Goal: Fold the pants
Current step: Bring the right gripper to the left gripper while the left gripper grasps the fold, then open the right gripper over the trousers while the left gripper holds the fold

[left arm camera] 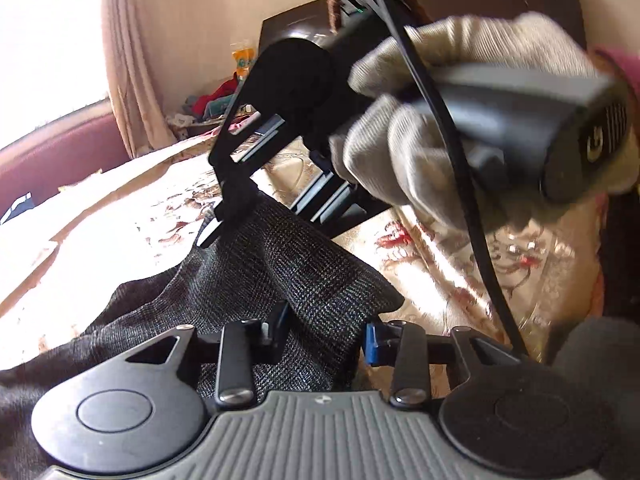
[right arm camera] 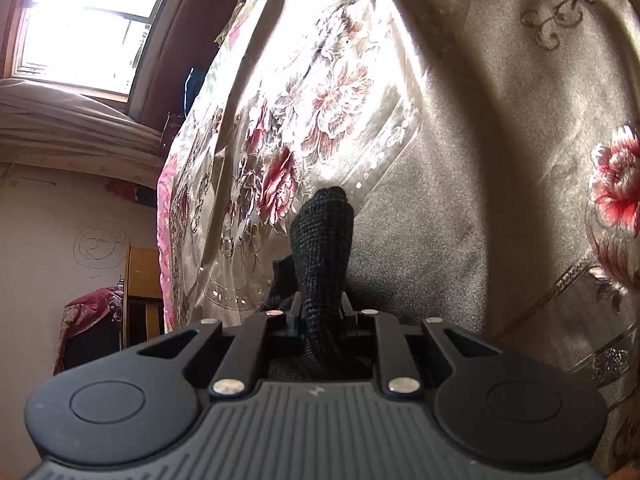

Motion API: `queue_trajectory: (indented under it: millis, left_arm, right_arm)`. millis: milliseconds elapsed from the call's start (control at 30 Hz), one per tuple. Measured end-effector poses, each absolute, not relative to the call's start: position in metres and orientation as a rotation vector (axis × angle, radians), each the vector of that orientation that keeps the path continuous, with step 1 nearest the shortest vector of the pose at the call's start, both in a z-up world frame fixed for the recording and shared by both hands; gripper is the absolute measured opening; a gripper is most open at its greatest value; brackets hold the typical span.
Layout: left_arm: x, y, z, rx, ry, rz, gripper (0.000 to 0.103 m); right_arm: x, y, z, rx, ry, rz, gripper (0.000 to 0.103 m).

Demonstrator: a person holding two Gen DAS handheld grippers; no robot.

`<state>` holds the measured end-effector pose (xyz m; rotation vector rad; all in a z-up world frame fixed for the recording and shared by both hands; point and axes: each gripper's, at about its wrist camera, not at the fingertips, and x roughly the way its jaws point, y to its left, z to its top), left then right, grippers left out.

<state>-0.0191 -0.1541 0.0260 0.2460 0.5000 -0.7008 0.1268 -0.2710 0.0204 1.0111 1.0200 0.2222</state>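
The dark grey woven pants (left arm camera: 304, 264) hang bunched above the shiny floral bedspread (left arm camera: 432, 280). The right gripper (right arm camera: 320, 312) is clenched on one fold; the left gripper (left arm camera: 324, 332) stands spread around cloth (not pinching). An uneven lift could twist the fabric or let that loose side sag.

Strong daylight pours from the window (right arm camera: 80, 24), blown out to white in both views. Glare washes the satin bedspread (left arm camera: 120, 216), while its near half in the right wrist view lies shadowed. The gloved hand (left arm camera: 400, 120) is motion-blurred. Fisheye bending curves the edges.
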Motion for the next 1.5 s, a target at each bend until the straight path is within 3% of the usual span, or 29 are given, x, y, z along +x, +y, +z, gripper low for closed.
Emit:
queue_trajectory:
  millis: [233,467,767,1067,1133,1233,1267,1500]
  left_arm:
    - [0.003,-0.072,0.064,-0.113,0.530,-0.705,0.039]
    - [-0.005,0.044,0.088,-0.333,0.448,-0.540,0.037]
    - [-0.022,0.163,0.048,-0.524,0.460,-0.298,0.036]
    - [-0.028,0.196,0.029,-0.647,0.486,-0.232,0.036]
    - [-0.027,0.196,0.028,-0.653,0.519,-0.230,0.036]
    - [-0.034,0.205,0.032,-0.661,0.555,-0.198,0.038]
    - [-0.035,0.208,0.033,-0.659,0.558,-0.182,0.040]
    - [-0.060,0.229,0.049,-0.513,0.533,-0.020,0.046]
  right_arm:
    - [0.139,-0.228,0.058,0.912,0.987,0.256,0.015]
    - [0.169,-0.112,0.093,0.690,1.005,0.379,0.015]
    - [0.187,0.049,0.078,0.415,1.096,0.489,0.015]
    - [0.171,0.121,0.063,0.066,1.038,0.480,0.015]
    - [0.169,0.129,0.063,0.012,1.034,0.486,0.021]
    - [0.169,0.137,0.061,0.021,1.048,0.523,0.042]
    - [0.170,0.139,0.061,0.036,1.046,0.541,0.044]
    - [0.162,0.139,0.083,0.059,0.939,0.579,0.043]
